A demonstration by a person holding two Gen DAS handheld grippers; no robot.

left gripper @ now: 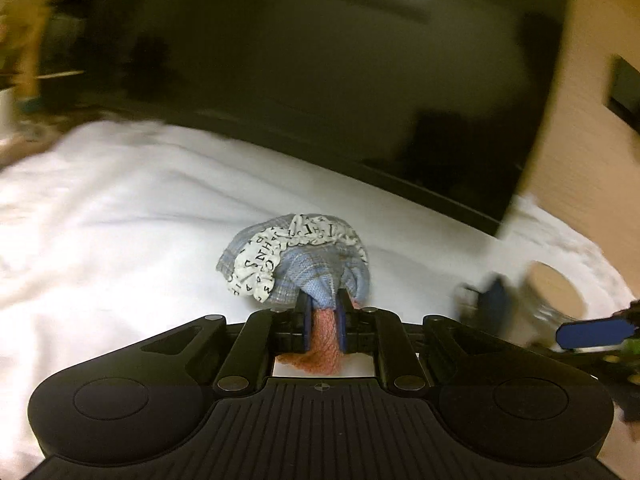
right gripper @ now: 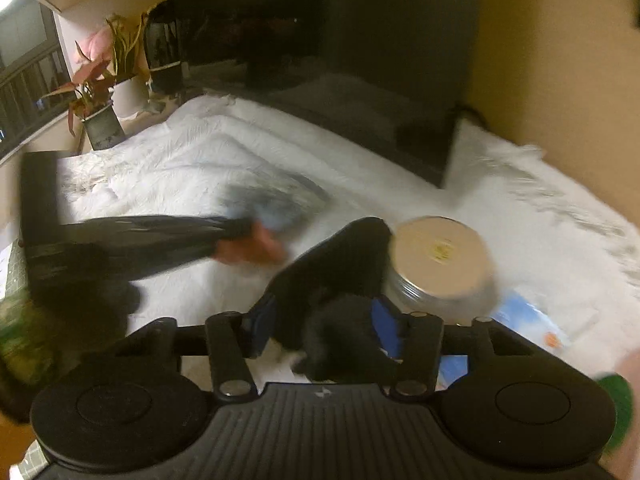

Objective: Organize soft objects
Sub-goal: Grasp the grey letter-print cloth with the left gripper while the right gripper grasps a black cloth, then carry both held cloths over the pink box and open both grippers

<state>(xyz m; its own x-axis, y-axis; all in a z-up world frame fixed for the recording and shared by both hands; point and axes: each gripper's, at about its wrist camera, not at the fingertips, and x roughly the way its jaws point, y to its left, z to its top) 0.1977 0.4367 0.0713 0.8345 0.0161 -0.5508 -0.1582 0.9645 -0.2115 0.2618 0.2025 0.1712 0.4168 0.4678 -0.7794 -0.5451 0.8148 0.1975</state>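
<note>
Left claw [left gripper: 323,322] clamping blue-pink cloth [left gripper: 316,276] with letter-print trim, right claw [right gripper: 326,326] gripping black cloth [right gripper: 336,280]

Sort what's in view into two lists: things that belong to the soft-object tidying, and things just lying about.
Part of the job:
- blue and letter-print fabric bundle, pinched in the left gripper
- black cloth, between the right gripper's fingers

Just lying about:
- lidded glass jar
- potted plant
- white bedding
- blue packet
</note>
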